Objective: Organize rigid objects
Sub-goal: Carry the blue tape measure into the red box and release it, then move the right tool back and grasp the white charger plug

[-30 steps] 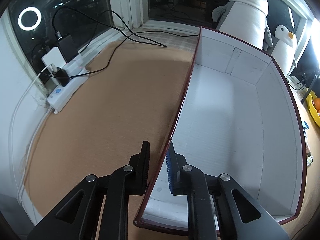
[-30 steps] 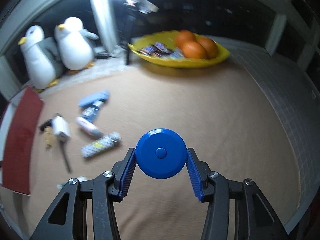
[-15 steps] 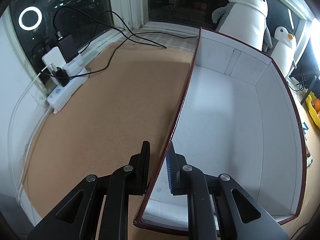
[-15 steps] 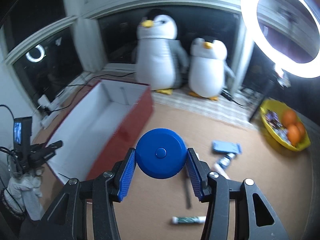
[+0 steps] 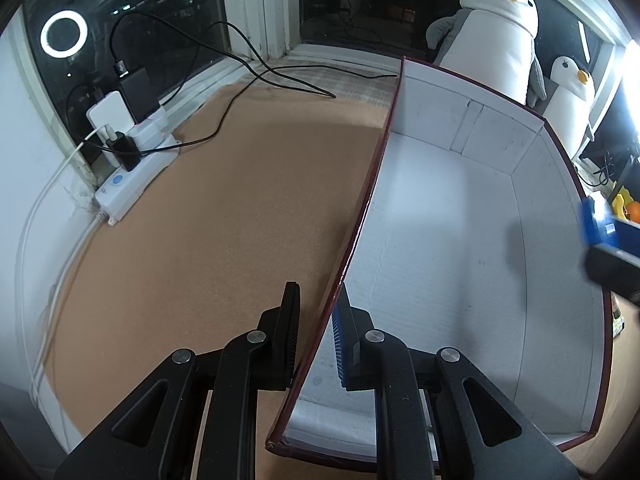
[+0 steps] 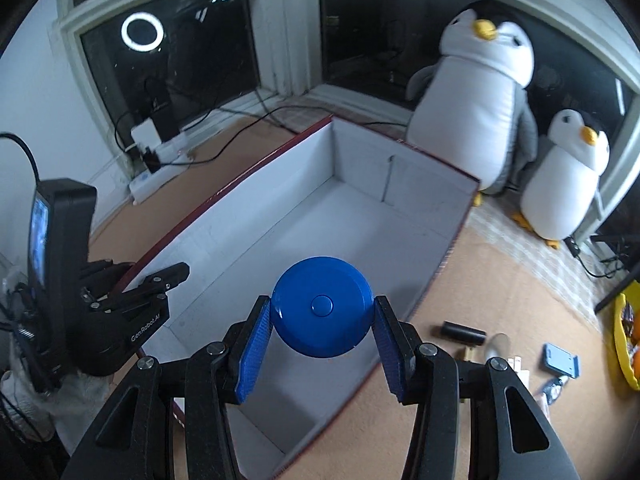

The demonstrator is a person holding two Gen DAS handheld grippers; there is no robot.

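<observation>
My right gripper (image 6: pixel 322 336) is shut on a round blue disc (image 6: pixel 322 306) and holds it above the near end of an open red box with a white inside (image 6: pixel 320 220). My left gripper (image 5: pixel 318 336) is shut on the box's left wall (image 5: pixel 360 216), one finger inside and one outside; it also shows in the right wrist view (image 6: pixel 160 280). The right gripper's blue pad (image 5: pixel 600 224) enters the left wrist view at the right edge.
Two plush penguins (image 6: pixel 476 96) stand behind the box. A power strip with chargers and cables (image 5: pixel 128 152) lies at the left by the window. A black cylinder (image 6: pixel 462 332), a blue case (image 6: pixel 560 364) and other small items lie right of the box, near a yellow bowl (image 6: pixel 624 344).
My right gripper has swung left with the blue disc, from over the loose items to above the box. My left gripper has kept still on the box wall.
</observation>
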